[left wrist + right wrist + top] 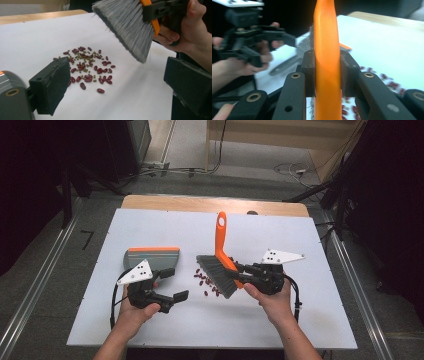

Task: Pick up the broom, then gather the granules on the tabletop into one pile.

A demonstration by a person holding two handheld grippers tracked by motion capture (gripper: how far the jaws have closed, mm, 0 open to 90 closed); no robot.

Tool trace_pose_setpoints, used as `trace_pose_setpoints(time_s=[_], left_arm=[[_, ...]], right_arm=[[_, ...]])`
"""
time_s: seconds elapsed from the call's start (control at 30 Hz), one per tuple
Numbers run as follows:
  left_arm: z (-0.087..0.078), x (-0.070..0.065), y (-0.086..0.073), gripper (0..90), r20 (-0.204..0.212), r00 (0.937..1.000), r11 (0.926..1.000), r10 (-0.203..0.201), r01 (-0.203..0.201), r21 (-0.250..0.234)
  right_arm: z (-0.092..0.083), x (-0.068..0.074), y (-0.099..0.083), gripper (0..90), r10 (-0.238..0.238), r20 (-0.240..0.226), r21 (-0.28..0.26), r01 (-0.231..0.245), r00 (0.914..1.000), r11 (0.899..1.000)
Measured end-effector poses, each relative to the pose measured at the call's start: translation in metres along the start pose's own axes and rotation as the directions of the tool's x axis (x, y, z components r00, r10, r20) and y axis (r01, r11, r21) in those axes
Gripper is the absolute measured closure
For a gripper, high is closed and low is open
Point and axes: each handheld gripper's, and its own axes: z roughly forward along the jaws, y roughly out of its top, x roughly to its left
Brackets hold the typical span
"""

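Observation:
A hand brush with an orange handle (221, 227) and grey bristles (216, 274) hangs tilted over a small pile of red beans (204, 281). My right gripper (241, 270) is shut on the handle (327, 62) just above the brush head, with a jaw pressed to each side. My left gripper (173, 285) stands open with nothing between its jaws, just in front of a grey dustpan (152, 256) with an orange edge that lies flat on the white board. In the left gripper view the beans (87, 68) lie beyond the wide jaws and the bristles (127, 25) hover above them.
The white board (280, 320) covers a wooden table whose far edge (210, 202) shows. Metal rails run along both sides on the floor. Cables lie on the floor beyond the table. My left hand and its gripper (249, 42) appear blurred in the right gripper view.

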Motion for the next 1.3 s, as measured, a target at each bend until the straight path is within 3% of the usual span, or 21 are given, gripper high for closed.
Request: trace_pose_setpoints(time_s=[0.1,0.13,0.33,0.4,0.47,0.5,0.77,0.83,0.87,0.9,1.13,1.2,1.23,1.3], left_arm=[[-0.002,0.001,-0.002,1.9,-0.011,0.9999,1.0,0.002,-0.002,0.002],[-0.002,0.002,-0.002,0.0,-0.011,0.9999,1.0,0.002,-0.002,0.001],[-0.007,0.004,-0.004,0.0,-0.035,0.9993,0.9999,0.012,-0.012,-0.008],[-0.009,0.005,-0.005,0.0,-0.05,0.9986,0.9998,0.018,-0.018,-0.005],[-0.011,0.007,-0.006,0.0,-0.066,0.9977,0.9998,0.019,-0.019,-0.003],[-0.013,0.009,-0.007,0.0,-0.073,0.9971,0.9998,0.02,-0.02,0.0],[-0.021,0.017,-0.012,0.0,-0.121,0.9926,0.9998,0.0,-0.002,-0.017],[-0.022,0.017,-0.012,0.0,-0.131,0.9914,0.9997,0.005,-0.008,-0.022],[-0.023,0.017,-0.013,0.0,-0.138,0.9904,0.9997,0.009,-0.012,-0.023],[-0.024,0.016,-0.013,0.0,-0.145,0.9894,0.9997,0.012,-0.015,-0.021],[-0.033,0.021,-0.016,0.0,-0.173,0.9848,0.9997,0.013,-0.016,-0.019],[-0.035,0.023,-0.017,0.0,-0.183,0.983,0.9997,0.012,-0.016,-0.02],[-0.036,0.025,-0.017,0.0,-0.184,0.9828,0.9996,0.008,-0.012,-0.024],[-0.037,0.026,-0.017,0.0,-0.187,0.9824,0.9995,0.0,-0.006,-0.031]], right_arm=[[-0.002,-0.003,0.0,68.8,0.005,0.024,-0.002,-0.005,0.9997,1.0],[-0.004,-0.007,-0.001,68.8,0.014,0.053,0.0,-0.014,0.9985,1.0],[-0.01,-0.014,-0.001,68.8,0.02,0.128,0.008,-0.021,0.9916,1.0],[-0.013,-0.018,-0.001,68.8,0.008,0.189,0.029,-0.014,0.982,0.999],[-0.014,-0.02,-0.001,68.8,0.005,0.203,0.033,-0.012,0.9792,0.999],[-0.016,-0.025,-0.002,68.8,0.013,0.23,0.039,-0.023,0.9732,0.999],[-0.021,-0.042,-0.005,68.8,0.034,0.302,0.059,-0.055,0.9528,0.997],[-0.021,-0.046,-0.004,68.8,0.023,0.328,0.078,-0.051,0.9443,0.996],[-0.02,-0.049,-0.002,68.8,-0.003,0.362,0.113,-0.04,0.9322,0.993],[-0.02,-0.049,-0.002,68.8,-0.003,0.362,0.113,-0.04,0.9322,0.993],[-0.01,-0.065,0.007,68.8,-0.07,0.441,0.202,-0.022,0.8949,0.979],[-0.005,-0.071,0.009,68.8,-0.064,0.465,0.212,-0.041,0.883,0.976],[-0.002,-0.075,0.009,68.8,-0.062,0.469,0.219,-0.048,0.8811,0.974],[0.007,-0.082,0.009,68.8,-0.081,0.488,0.258,-0.055,0.8689,0.965]])
